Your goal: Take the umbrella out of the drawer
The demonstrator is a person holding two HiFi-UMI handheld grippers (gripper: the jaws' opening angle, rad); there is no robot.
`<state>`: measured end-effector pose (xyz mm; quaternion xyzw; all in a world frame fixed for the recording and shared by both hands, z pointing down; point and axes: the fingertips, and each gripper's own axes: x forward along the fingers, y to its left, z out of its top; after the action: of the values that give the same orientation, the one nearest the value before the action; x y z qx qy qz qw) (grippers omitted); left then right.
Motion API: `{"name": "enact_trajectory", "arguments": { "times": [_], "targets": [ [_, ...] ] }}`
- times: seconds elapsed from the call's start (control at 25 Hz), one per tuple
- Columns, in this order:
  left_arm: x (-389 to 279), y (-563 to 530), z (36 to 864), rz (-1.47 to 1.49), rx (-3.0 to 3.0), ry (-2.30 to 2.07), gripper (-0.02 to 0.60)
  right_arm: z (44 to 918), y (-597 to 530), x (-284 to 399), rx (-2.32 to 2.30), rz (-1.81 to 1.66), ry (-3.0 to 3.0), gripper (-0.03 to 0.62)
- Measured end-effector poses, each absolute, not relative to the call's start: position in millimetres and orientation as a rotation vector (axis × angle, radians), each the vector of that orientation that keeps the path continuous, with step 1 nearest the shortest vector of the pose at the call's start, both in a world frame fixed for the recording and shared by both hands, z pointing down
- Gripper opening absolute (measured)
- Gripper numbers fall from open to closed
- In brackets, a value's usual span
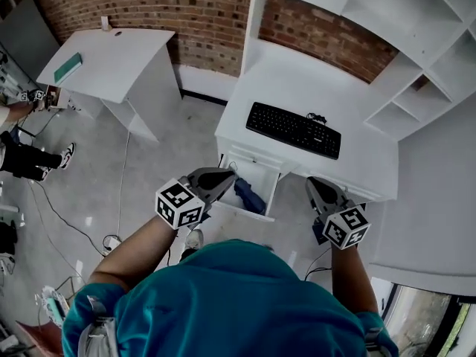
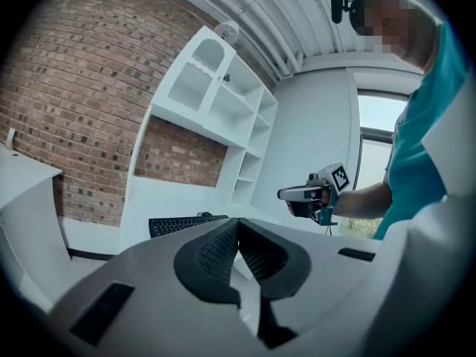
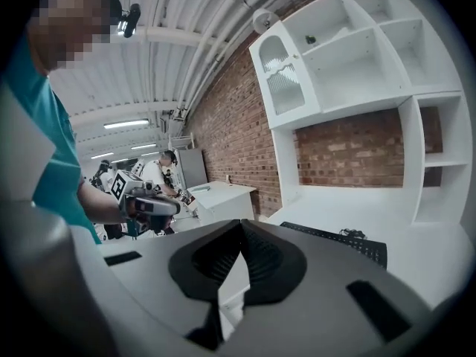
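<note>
The white desk's drawer (image 1: 256,175) stands pulled open in the head view. A dark blue folded umbrella (image 1: 250,193) lies inside it. My left gripper (image 1: 223,178) hovers at the drawer's left front corner, shut and empty, with its ribbed pads (image 2: 216,253) meeting at the tips. My right gripper (image 1: 317,188) hangs to the right of the drawer in front of the desk edge, also shut with nothing between its pads (image 3: 262,257). Each gripper shows in the other's view: the right gripper (image 2: 297,194) and the left gripper (image 3: 160,205). The umbrella is hidden in both gripper views.
A black keyboard (image 1: 294,129) lies on the white desk (image 1: 372,162), under white shelving (image 1: 416,43). A white side table (image 1: 111,62) with a teal object (image 1: 68,67) stands at the left by the brick wall. Another person (image 1: 30,158) and floor cables (image 1: 111,240) are on the left.
</note>
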<state>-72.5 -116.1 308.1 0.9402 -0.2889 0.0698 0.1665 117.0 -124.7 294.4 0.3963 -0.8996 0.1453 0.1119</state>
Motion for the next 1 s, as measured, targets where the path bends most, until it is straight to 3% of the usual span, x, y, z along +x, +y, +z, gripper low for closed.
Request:
{"name": "enact_trajectory", "arguments": {
  "times": [0.6, 1.0],
  "targets": [
    [-6, -164, 504, 0.738, 2.749, -0.56, 0.017, 432, -157, 163, 1.282, 0.528, -2.542, 0.022],
    [16, -162, 669, 1.323, 2.816, -0.228, 0.018, 541, -168, 171, 1.238, 0.533, -2.499, 0.021]
  ]
}}
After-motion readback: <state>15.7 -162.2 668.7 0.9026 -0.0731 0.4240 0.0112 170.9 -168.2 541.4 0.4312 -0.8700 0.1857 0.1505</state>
